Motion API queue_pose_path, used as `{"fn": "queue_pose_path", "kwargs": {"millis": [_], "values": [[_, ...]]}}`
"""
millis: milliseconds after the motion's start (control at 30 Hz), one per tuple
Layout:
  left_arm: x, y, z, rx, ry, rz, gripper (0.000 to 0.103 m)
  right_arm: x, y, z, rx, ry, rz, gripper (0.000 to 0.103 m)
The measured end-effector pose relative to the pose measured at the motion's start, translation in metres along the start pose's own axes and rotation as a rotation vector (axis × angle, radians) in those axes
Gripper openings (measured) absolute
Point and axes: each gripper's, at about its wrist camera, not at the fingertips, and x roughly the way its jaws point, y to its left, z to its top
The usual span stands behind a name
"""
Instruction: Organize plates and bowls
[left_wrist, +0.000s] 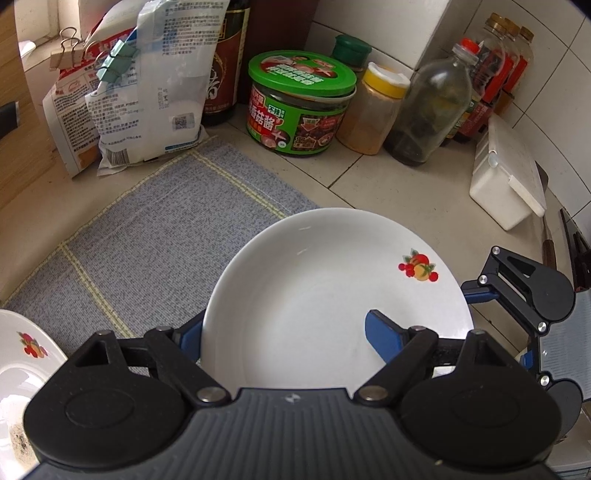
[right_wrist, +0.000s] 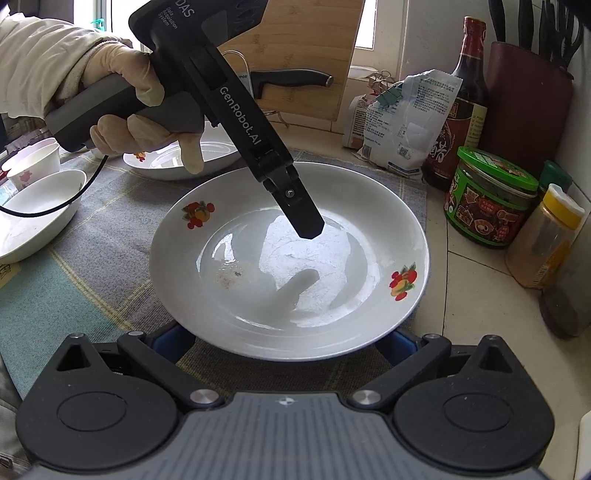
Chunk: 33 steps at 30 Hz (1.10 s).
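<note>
A white plate with fruit decals (left_wrist: 314, 291) (right_wrist: 291, 254) is held over the grey placemat (left_wrist: 166, 221) (right_wrist: 103, 258). My left gripper (left_wrist: 284, 338) straddles its near rim: one blue finger (left_wrist: 384, 339) is over the plate, the other under it; I cannot tell whether it grips. In the right wrist view its finger (right_wrist: 303, 214) reaches into the plate from above. My right gripper (right_wrist: 284, 341) is open, its blue fingers (right_wrist: 170, 341) under the plate's near rim. Another decorated plate (right_wrist: 177, 162) (left_wrist: 22, 354) lies on the mat beyond, with white bowls (right_wrist: 33, 210) at the left.
Along the tiled wall stand a green-lidded jar (left_wrist: 299, 107) (right_wrist: 491, 199), a yellow-capped spice jar (left_wrist: 373, 110), a glass bottle (left_wrist: 428, 110), sauce bottles (right_wrist: 461, 107), clipped bags (left_wrist: 147, 88) and a white box (left_wrist: 506, 173). A cutting board and knife (right_wrist: 295, 79) lean at the back.
</note>
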Motion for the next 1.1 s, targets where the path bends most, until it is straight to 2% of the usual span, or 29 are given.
{"fn": "queue_pose_path", "kwargs": {"millis": [867, 1100], "values": [[0.018, 0.005, 0.01, 0.017, -0.004, 0.021, 0.086, 0.014, -0.014, 0.004, 0.048, 0.019, -0.013, 0.103], [0.004, -0.003, 0.009, 0.055, -0.038, 0.059, 0.088, 0.008, -0.012, 0.003, 0.043, 0.018, -0.028, 0.103]]}}
